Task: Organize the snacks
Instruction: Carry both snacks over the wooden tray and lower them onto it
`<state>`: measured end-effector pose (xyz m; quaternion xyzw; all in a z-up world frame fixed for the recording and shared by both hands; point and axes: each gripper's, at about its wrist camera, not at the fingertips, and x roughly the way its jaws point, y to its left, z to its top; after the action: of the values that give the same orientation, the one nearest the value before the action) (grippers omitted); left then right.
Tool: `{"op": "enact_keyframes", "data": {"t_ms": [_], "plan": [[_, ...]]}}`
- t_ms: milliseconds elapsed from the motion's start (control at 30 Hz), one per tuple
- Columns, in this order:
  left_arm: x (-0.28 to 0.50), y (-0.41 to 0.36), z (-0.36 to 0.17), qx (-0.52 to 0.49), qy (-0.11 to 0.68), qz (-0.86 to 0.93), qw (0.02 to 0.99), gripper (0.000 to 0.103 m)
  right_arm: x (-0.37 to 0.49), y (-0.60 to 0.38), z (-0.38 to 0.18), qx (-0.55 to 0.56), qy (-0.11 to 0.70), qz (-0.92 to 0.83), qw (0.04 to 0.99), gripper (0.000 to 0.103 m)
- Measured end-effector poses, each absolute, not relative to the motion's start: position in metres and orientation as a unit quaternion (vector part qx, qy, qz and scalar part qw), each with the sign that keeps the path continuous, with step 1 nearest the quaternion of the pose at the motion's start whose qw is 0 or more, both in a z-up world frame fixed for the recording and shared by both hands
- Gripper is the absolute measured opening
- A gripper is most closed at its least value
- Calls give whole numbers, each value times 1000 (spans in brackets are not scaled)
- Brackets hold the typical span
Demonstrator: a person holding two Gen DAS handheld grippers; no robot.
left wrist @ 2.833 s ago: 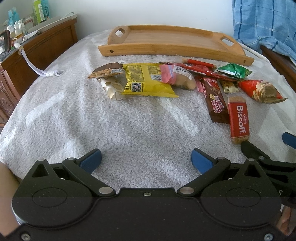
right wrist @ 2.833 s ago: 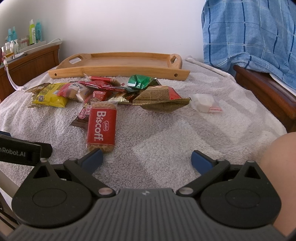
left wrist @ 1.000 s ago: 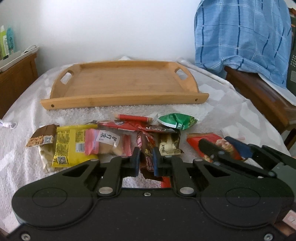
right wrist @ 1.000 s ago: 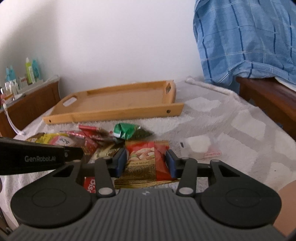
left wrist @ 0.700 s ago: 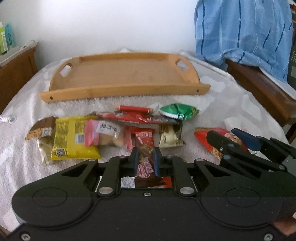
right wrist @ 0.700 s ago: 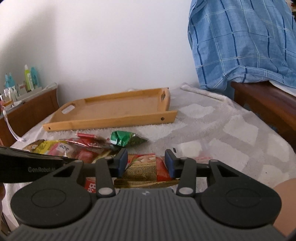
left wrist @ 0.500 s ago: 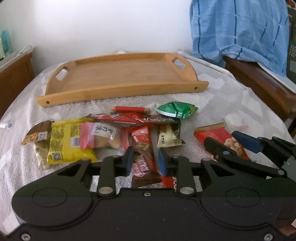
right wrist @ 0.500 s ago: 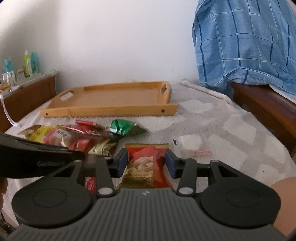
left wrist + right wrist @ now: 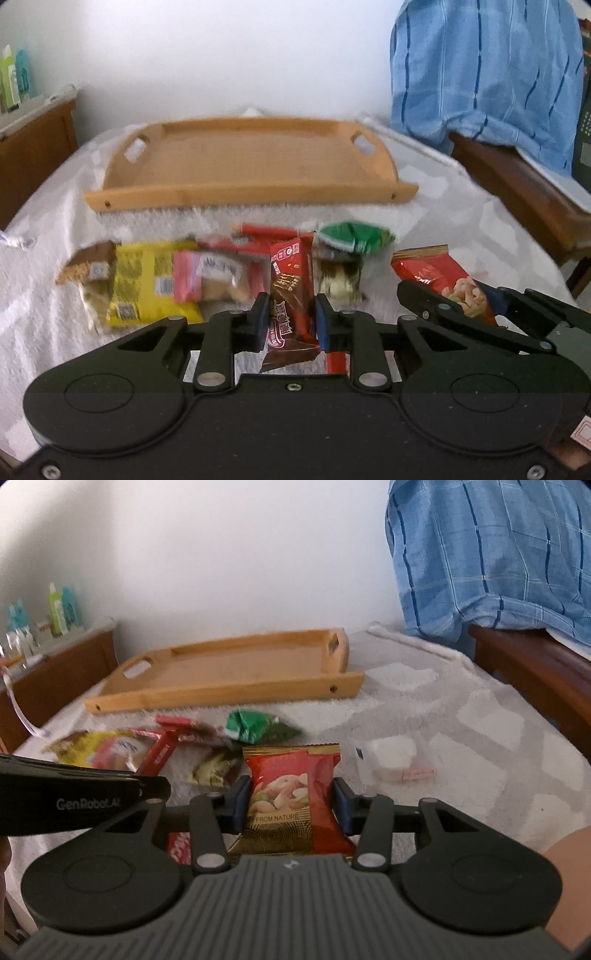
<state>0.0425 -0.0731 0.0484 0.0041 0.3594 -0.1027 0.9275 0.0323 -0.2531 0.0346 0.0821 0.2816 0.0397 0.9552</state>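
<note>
Since approx. 3 s ago both grippers are brought from the bare towel up to the snack pile, and two packets are now raised off it. The left gripper point(image 9: 290, 319), jaws just closing, is clamped on a brown choc bar point(image 9: 290, 291), held upright. The right gripper point(image 9: 291, 801), jaws also just closing, is clamped on a red nut packet point(image 9: 291, 794). Other snacks, incl. a yellow packet point(image 9: 147, 282) and green packet point(image 9: 352, 240), are left on the white towel point(image 9: 48, 310) in front of the wooden tray point(image 9: 251, 192).
</note>
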Motion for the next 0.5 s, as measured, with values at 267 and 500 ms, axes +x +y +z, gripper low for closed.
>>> {"op": "enact_keyframes", "data": {"t_ms": [267,500], "plan": [[78,-73,86,15,325,-94,941,24,74,-268,59,110,223,54,967,49],[146,-70,100,7,319,-77,945,24,140,-279,66,118,187,81,972,50]]}}
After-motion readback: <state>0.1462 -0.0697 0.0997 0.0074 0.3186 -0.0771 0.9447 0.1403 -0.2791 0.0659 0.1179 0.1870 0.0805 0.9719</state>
